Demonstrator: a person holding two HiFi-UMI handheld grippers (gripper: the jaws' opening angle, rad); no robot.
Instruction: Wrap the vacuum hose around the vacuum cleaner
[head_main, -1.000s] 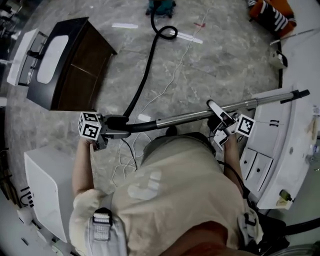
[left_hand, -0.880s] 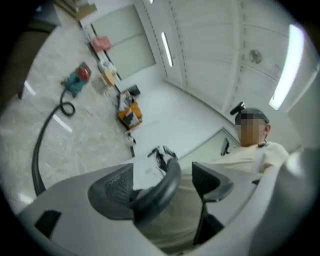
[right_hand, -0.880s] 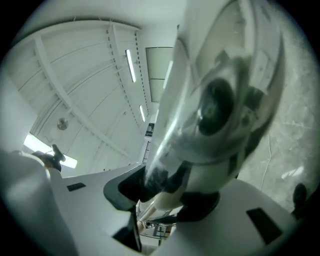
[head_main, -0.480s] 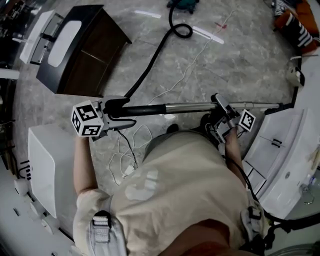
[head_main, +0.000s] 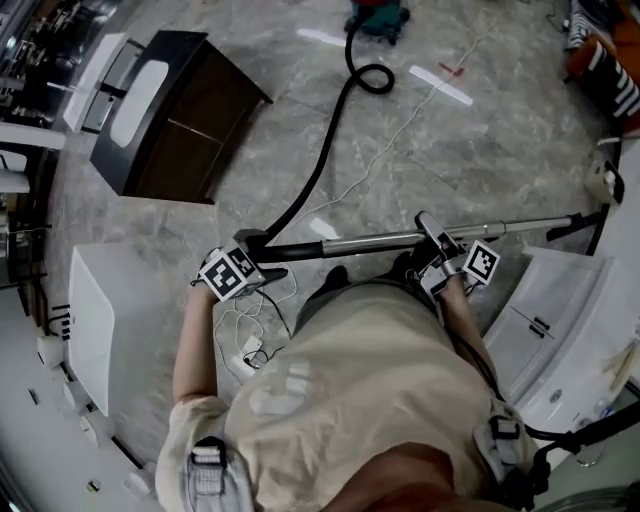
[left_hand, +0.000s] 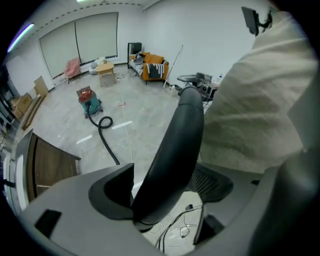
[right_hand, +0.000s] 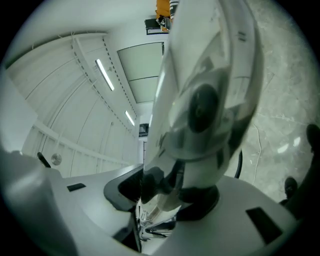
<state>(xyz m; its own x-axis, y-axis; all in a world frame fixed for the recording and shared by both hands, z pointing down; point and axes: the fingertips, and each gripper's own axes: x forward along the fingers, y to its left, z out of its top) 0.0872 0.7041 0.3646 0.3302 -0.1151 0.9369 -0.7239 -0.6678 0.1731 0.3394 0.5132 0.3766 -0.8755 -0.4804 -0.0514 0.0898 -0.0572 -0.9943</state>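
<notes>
1. Head view: my left tongs (head_main: 258, 272) are clamped on the black curved handle (head_main: 250, 243) at the near end of the vacuum hose (head_main: 318, 178).
2. My right tongs (head_main: 437, 252) are closed around the metal wand (head_main: 375, 240), which runs from the handle off to the right.
3. In the left gripper view, the handle fills the gap between my jaws.
4. The hose trails away over the floor (head_main: 480, 160), curls into one loop, and reaches the vacuum cleaner (head_main: 378, 14) at the far edge, well apart from me.
</notes>
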